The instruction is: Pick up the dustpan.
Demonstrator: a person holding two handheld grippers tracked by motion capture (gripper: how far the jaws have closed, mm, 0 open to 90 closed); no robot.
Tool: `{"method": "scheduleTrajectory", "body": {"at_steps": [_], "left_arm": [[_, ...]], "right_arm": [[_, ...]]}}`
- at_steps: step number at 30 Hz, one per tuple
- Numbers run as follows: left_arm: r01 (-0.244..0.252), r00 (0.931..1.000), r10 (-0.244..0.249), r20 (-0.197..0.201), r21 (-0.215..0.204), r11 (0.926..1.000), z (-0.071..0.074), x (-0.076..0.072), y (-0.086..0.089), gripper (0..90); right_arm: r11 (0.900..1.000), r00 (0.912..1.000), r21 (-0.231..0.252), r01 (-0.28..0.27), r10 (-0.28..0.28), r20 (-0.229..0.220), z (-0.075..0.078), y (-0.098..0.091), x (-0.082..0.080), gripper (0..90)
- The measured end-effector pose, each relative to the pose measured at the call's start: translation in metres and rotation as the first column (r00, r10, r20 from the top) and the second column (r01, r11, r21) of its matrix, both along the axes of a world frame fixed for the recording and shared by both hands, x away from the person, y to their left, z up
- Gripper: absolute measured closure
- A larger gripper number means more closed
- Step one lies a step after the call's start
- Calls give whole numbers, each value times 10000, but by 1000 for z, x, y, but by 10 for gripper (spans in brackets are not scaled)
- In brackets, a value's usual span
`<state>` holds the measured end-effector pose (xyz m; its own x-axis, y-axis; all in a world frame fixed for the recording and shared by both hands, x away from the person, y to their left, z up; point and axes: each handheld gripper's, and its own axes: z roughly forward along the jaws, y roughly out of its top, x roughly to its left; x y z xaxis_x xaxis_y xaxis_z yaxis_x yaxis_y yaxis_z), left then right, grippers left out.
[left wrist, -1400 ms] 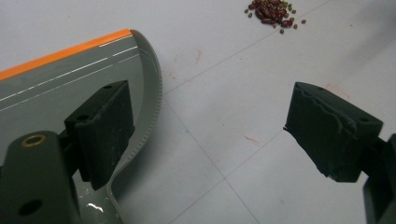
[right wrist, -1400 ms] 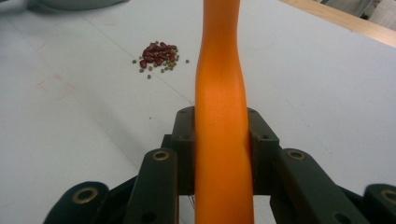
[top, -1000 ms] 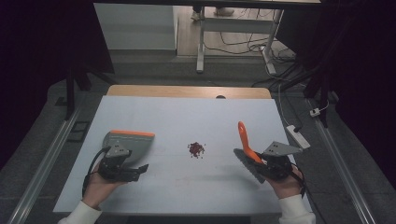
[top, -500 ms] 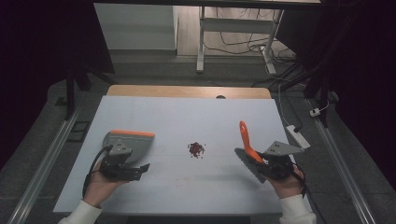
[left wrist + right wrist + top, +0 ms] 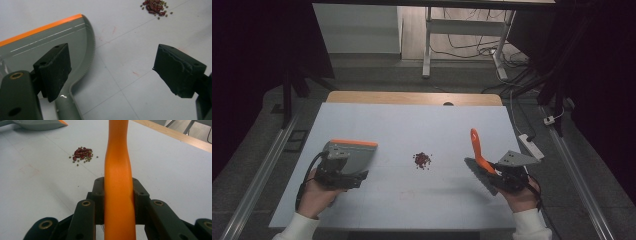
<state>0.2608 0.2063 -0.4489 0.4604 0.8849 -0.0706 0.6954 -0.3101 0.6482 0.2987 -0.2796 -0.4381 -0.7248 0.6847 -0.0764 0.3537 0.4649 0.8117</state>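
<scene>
The right claw (image 5: 119,195) is clenched on the orange handle of the brush (image 5: 477,150), with a pad pressing on each side of it. The handle sticks up and forward from that claw, and the dark bristles hang just off its inner side, low over the worktop (image 5: 412,120). The left claw (image 5: 112,72) is released, with its pads wide apart and nothing between them. The grey dustpan (image 5: 354,156) with the orange edge lies flat just ahead of that claw and a bit to one side, and its handle runs back under one pad. The beans (image 5: 422,159), a small pile of red and green bits, sit between the two claws, well apart from both. I think the pan could slide away when the brush pushes beans at it, because nothing holds it. The handle is smooth and thin, so the brush may twist in the grip. A hard sweep could scatter the beans across the worktop.
</scene>
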Motion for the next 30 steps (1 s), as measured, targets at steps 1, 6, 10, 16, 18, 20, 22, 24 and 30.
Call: {"method": "scheduleTrajectory", "body": {"at_steps": [1,6,10,16,18,20,22,24,30], "left_arm": [[0,10000,0,0,0,10000,0,0,0,152],[-432,9986,438,-311,193,9989,0,2,7,153],[-1013,9931,1027,-572,279,9945,-1,2,15,154],[-1738,9807,1785,-796,619,9828,-2,-2,20,155],[-1947,9757,2013,-864,791,9777,-4,-2,21,154],[-2134,9697,2232,-996,1003,9718,-7,-1,22,153],[-2237,9639,2364,-1228,1089,9686,-12,0,24,153],[-2308,9589,2459,-1414,1151,9662,-17,1,27,153],[-2474,9430,2673,-1983,1199,9615,-36,1,38,159]], "right_arm": [[10000,10000,0,0,0,0,0,0,0,702],[10000,10000,-42,-12,12,-55,-1,1,1,702],[10000,10000,-60,-20,20,-58,-2,1,2,702],[9998,9999,179,-127,126,31,0,-3,4,702],[9995,9999,287,-108,108,0,0,-4,4,702],[9995,9999,281,-130,130,13,0,-3,5,702],[9996,9999,222,-152,152,-15,-1,-3,5,702],[9996,9999,227,-162,162,-17,-1,-3,6,702],[9998,9999,146,-111,112,-56,-3,-2,6,702]]}}
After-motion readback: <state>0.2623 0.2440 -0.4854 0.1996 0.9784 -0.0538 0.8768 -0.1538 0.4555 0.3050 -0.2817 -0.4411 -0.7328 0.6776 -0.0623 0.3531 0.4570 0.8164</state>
